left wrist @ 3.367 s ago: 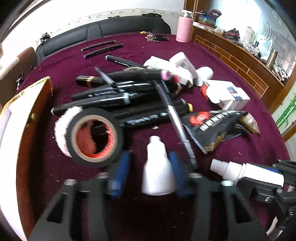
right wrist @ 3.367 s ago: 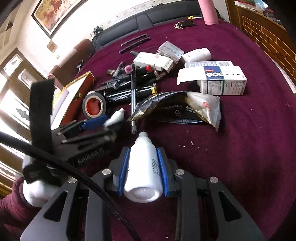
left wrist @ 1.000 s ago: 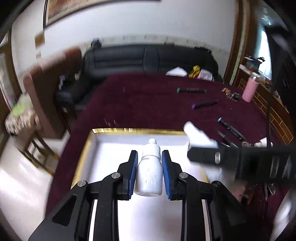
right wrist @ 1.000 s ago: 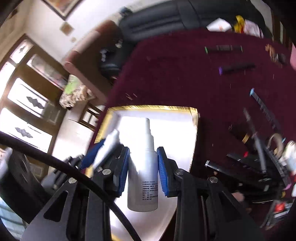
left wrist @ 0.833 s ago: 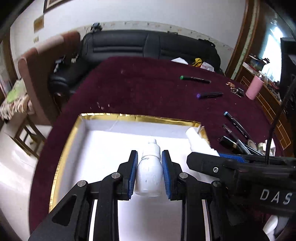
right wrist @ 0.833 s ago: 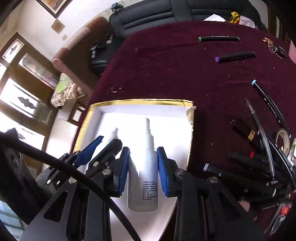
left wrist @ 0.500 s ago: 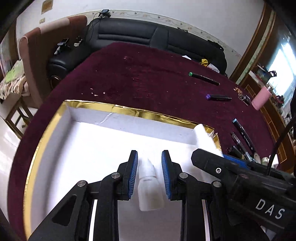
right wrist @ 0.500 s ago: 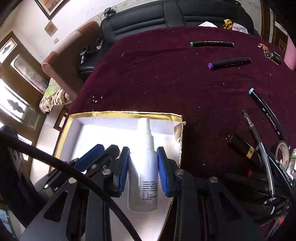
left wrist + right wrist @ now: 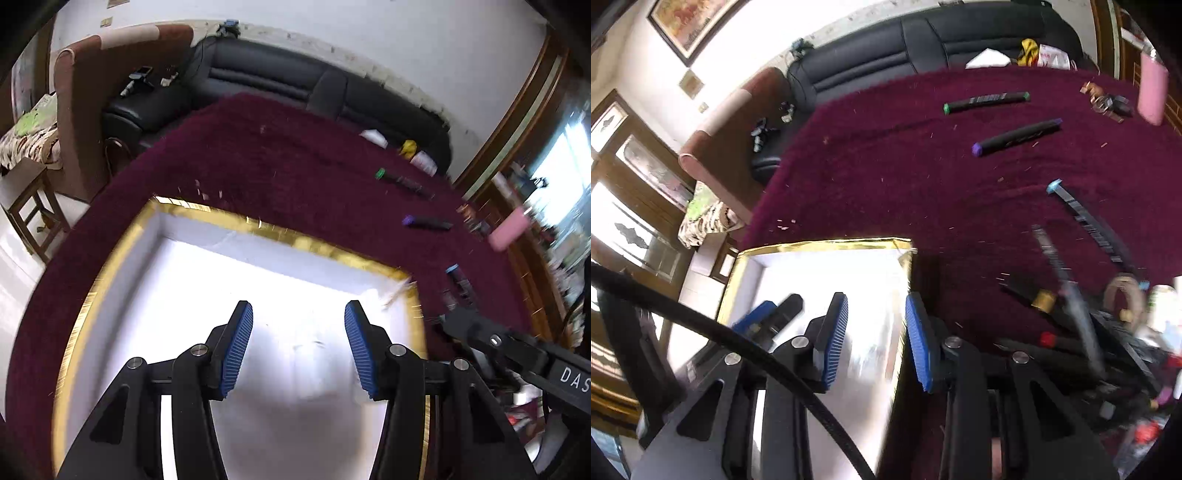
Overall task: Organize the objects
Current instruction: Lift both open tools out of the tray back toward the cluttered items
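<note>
I'm spreading the left gripper (image 9: pixel 298 345) wide over the box's (image 9: pixel 295 240) middle, its jaws just opening to drop off the bottle (image 9: pixel 306 347). I take the faint pale shape on the floor between them for it. I'm keeping the right gripper (image 9: pixel 876 332) narrow at the box's right edge. Glare is hiding any load, so I cannot tell. Its side is showing "DAS".

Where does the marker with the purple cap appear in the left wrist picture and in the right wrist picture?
Left wrist view: the purple-capped marker lies right of centre on the maroon cloth, beyond the gold-edged box.
Right wrist view: it lies in the upper right, purple cap pointing left.
Shared landmark: the green-capped marker, lying just farther away in both.
</note>
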Available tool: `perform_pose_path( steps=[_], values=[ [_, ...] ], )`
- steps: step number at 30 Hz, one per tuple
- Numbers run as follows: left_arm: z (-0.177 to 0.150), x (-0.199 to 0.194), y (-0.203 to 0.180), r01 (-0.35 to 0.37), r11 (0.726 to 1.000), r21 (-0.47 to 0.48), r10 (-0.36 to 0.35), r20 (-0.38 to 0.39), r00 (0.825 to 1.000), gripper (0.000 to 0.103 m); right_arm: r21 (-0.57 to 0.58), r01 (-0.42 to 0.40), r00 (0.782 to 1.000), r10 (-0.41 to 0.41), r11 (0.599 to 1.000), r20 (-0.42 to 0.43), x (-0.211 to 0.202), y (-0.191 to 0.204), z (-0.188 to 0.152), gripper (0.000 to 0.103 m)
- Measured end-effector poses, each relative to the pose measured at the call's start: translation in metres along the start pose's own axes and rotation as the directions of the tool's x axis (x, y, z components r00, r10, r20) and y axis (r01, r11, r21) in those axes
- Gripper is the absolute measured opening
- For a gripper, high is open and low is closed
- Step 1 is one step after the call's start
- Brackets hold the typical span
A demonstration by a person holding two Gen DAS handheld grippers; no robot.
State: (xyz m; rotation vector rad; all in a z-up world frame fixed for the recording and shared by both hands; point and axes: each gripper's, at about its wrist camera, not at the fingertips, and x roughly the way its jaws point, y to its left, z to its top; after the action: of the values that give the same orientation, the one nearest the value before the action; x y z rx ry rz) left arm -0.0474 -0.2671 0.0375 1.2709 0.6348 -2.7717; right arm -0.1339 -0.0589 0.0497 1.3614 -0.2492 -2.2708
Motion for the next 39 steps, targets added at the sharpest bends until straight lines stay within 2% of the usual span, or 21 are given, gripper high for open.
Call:
perform_pose_path(
  steps=[3,5,7,9,12,14,16,17,19,22,25,26,27,28,30,33,34,35,37,38,39],
  values=[
    [-0.002,-0.054,-0.010,0.124,0.992,-0.006,-0.123,0.071,0.990,0.046,-0.034,-0.002,0.999,0.004,0.999,0.042,-0.064,-0.005,-0.011,0.031],
    [-0.006,-0.097,-0.026,0.219,0.975,0.022,-0.220,0.133,0.966,0.046,-0.049,-0.004,0.996,0.008,0.999,0.085,-0.116,-0.009,-0.018,0.031],
    [-0.015,-0.146,-0.049,0.295,0.952,0.083,-0.306,0.214,0.928,0.050,-0.086,0.033,0.987,-0.019,0.996,0.157,-0.187,-0.008,-0.030,0.031],
    [-0.025,-0.197,-0.076,0.396,0.907,0.142,-0.420,0.266,0.867,0.051,-0.112,0.079,0.974,-0.053,0.991,0.219,-0.245,-0.005,-0.037,0.031],
    [-0.036,-0.262,-0.107,0.466,0.855,0.227,-0.517,0.309,0.798,0.051,-0.128,0.141,0.950,-0.098,0.982,0.295,-0.333,0.000,-0.042,0.031],
    [-0.038,-0.302,-0.123,0.467,0.837,0.287,-0.545,0.343,0.766,0.051,-0.134,0.232,0.918,-0.172,0.964,0.357,-0.385,0.006,-0.043,0.031],
    [-0.037,-0.355,-0.139,0.446,0.822,0.355,-0.565,0.407,0.717,0.051,-0.139,0.358,0.865,-0.272,0.923,0.423,-0.437,0.018,-0.045,0.030],
    [-0.036,-0.380,-0.145,0.431,0.822,0.372,-0.565,0.442,0.696,0.051,-0.121,0.417,0.824,-0.318,0.901,0.468,-0.472,0.023,-0.046,0.030],
    [-0.026,-0.431,-0.156,0.412,0.821,0.396,-0.568,0.494,0.658,0.053,-0.100,0.469,0.782,-0.359,0.878,0.510,-0.519,0.033,-0.047,0.030],
    [-0.008,-0.510,-0.174,0.324,0.856,0.402,-0.514,0.605,0.608,0.056,-0.038,0.599,0.657,-0.464,0.800,0.593,-0.603,0.055,-0.049,0.030],
    [0.017,-0.592,-0.193,0.166,0.912,0.375,-0.400,0.723,0.564,0.056,0.085,0.724,0.483,-0.590,0.685,0.647,-0.690,0.082,-0.056,0.031],
    [0.026,-0.622,-0.197,0.106,0.930,0.353,-0.351,0.760,0.547,0.056,0.113,0.754,0.436,-0.622,0.647,0.651,-0.705,0.090,-0.059,0.033],
    [0.035,-0.656,-0.200,0.039,0.949,0.313,-0.288,0.808,0.515,0.056,0.152,0.812,0.348,-0.676,0.564,0.649,-0.726,0.101,-0.063,0.038],
    [0.040,-0.673,-0.201,-0.008,0.958,0.285,-0.244,0.836,0.492,0.056,0.176,0.856,0.276,-0.718,0.486,0.639,-0.740,0.110,-0.066,0.039],
    [0.050,-0.725,-0.202,-0.140,0.975,0.172,-0.105,0.914,0.393,0.059,0.261,0.912,0.106,-0.794,0.318,0.598,-0.770,0.123,-0.073,0.045],
    [0.064,-0.775,-0.186,-0.232,0.971,0.051,0.034,0.936,0.350,0.061,0.345,0.928,-0.060,-0.858,0.140,0.510,-0.798,0.129,-0.081,0.052],
    [0.070,-0.774,-0.178,-0.251,0.968,0.024,0.066,0.936,0.345,0.064,0.359,0.927,-0.088,-0.864,0.113,0.497,-0.801,0.130,-0.086,0.058],
    [0.072,-0.778,-0.171,-0.271,0.963,0.008,0.090,0.933,0.349,0.066,0.370,0.922,-0.092,-0.867,0.111,0.491,-0.804,0.129,-0.090,0.071],
    [0.072,-0.766,-0.155,-0.292,0.956,0.021,0.093,0.924,0.372,0.075,0.357,0.921,-0.056,-0.855,0.156,0.516,-0.794,0.126,-0.094,0.081],
    [0.069,-0.758,-0.148,-0.323,0.946,0.039,0.090,0.923,0.375,0.076,0.316,0.930,-0.017,-0.836,0.188,0.548,-0.776,0.121,-0.094,0.081],
    [0.067,-0.753,-0.148,-0.356,0.933,0.043,0.099,0.923,0.372,0.078,0.295,0.935,0.000,-0.833,0.196,0.553,-0.762,0.115,-0.091,0.081]
  ],
)
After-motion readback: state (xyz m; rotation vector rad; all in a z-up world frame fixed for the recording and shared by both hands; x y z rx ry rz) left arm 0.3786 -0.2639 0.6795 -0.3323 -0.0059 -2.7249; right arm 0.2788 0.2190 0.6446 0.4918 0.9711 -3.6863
